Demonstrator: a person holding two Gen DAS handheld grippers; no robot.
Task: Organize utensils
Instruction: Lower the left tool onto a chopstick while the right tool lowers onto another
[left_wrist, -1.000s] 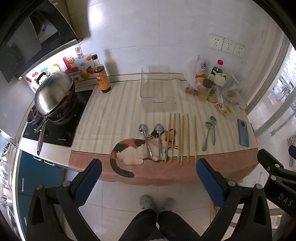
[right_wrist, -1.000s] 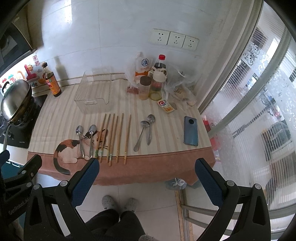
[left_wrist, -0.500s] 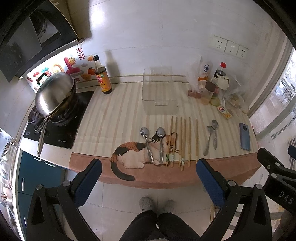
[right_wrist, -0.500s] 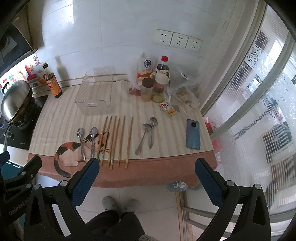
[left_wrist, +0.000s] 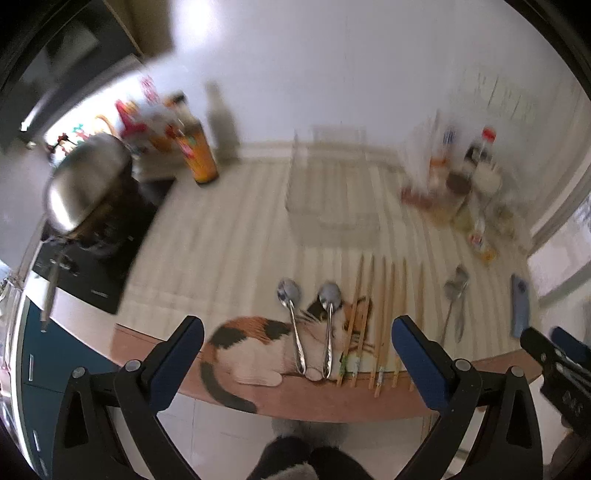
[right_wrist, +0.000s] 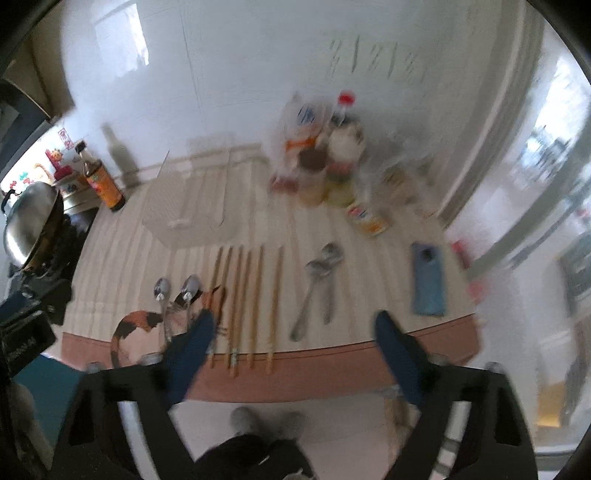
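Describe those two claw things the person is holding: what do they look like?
Both match. The left gripper and right gripper each have two black plastic arms with round silver bolts, tipped by flat dark-blue padded fingers. White lettering marks one black body; no cables or sleeves show.

No legible text in either view; motion blur smears the bottle labels, packet and wall stickers.

Your right wrist view is smeared throughout, so the blue-padded right gripper shows only soft outlines, its near finger hiding part of the calico cat print. The clear plastic bin and the cluster of condiment bottles blur in your left view. You cannot read any labels.
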